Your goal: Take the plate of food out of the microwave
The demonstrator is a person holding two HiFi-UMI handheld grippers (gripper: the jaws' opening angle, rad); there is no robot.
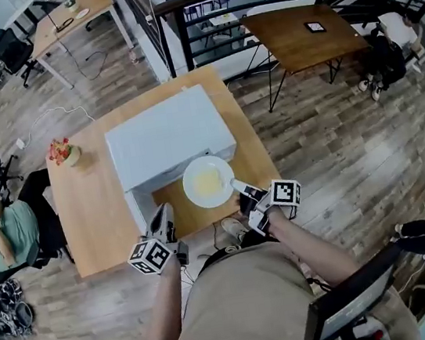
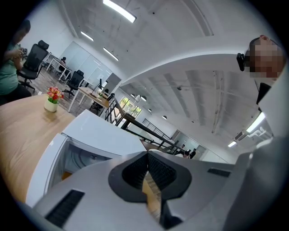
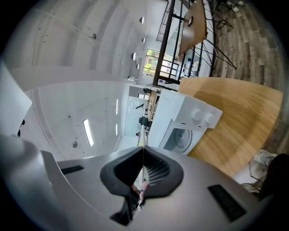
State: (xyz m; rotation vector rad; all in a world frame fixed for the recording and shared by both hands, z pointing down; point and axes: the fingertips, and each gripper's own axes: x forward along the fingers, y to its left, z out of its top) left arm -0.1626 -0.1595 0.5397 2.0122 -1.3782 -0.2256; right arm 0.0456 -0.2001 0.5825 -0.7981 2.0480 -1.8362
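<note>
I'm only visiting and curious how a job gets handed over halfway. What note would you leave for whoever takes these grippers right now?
Right gripper: shut on the near rim of the plate of food, just in front of the microwave, over the table.
Left gripper: shut, empty, beside the open door.
Done: door open, plate gripped and about out of the cavity.
Left: draw it fully clear, set it on the table, let go. I cannot tell whether the plate already rests on the table.
</note>
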